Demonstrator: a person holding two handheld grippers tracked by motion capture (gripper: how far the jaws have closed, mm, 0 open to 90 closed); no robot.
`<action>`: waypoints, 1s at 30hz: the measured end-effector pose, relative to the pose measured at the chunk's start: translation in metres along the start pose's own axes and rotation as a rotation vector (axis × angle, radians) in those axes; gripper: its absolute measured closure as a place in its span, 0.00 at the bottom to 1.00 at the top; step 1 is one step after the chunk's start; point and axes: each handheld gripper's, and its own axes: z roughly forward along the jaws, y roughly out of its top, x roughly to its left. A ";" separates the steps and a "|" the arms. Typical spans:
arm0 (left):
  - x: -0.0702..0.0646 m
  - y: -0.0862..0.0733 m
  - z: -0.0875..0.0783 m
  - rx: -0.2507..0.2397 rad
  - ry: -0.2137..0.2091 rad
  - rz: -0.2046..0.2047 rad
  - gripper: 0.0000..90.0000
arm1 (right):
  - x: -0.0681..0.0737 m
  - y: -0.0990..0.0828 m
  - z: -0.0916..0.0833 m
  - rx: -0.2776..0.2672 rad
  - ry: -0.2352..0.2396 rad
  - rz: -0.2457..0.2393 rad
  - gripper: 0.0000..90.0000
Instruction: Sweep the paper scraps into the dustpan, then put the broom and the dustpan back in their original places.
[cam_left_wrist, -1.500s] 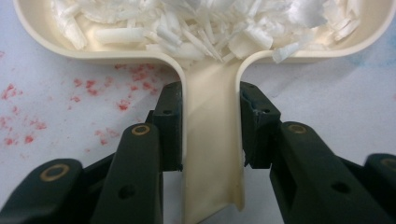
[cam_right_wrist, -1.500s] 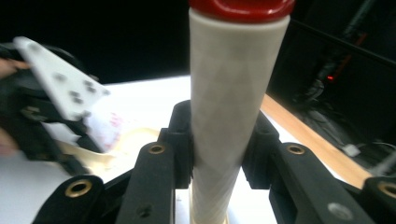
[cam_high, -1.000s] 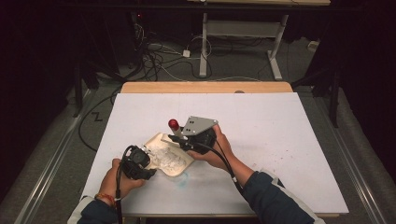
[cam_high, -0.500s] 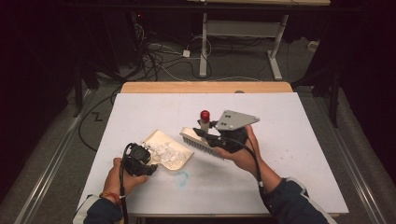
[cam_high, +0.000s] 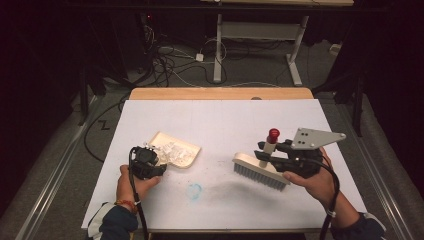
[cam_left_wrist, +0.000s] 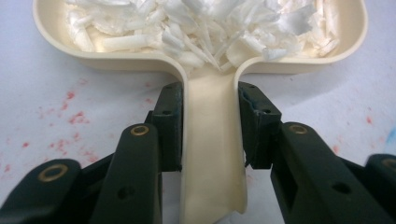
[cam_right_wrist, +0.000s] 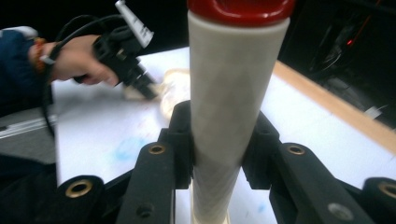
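Observation:
A cream dustpan (cam_high: 177, 150) lies on the white table (cam_high: 220, 120), its pan heaped with white shreds (cam_left_wrist: 205, 23). My left gripper (cam_high: 146, 162) is shut on the dustpan handle (cam_left_wrist: 212, 140), the pads pressing both sides. A brush with a cream back and grey bristles (cam_high: 260, 171) hangs just above the table at the right. Its upright cream handle (cam_right_wrist: 233, 102) ends in a red cap (cam_high: 273, 134). My right gripper (cam_high: 272, 156) is shut on that handle. In the right gripper view the left gripper (cam_right_wrist: 147, 86) and the hand holding it appear far off at the dustpan (cam_right_wrist: 175, 95).
A blue smudge (cam_high: 194, 189) marks the table near its front edge, and faint red specks (cam_left_wrist: 70, 116) dot the surface by the dustpan. A wooden strip (cam_high: 220, 93) runs along the far edge. Beyond it lie cables and a desk frame (cam_high: 220, 45) on the floor.
My right gripper has carried the brush away from the dustpan to the right side of the table and slightly up. The left gripper and dustpan have stayed put.

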 end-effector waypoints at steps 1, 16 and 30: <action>0.001 0.000 0.001 -0.011 0.005 -0.015 0.69 | -0.001 -0.003 -0.004 0.011 0.012 0.009 0.77; -0.028 -0.031 -0.023 -0.125 0.055 0.260 0.25 | -0.042 -0.043 -0.016 0.145 -0.015 0.123 0.75; 0.006 -0.051 -0.012 -0.117 -0.068 0.206 0.64 | -0.105 -0.056 0.043 0.247 -0.231 0.243 0.59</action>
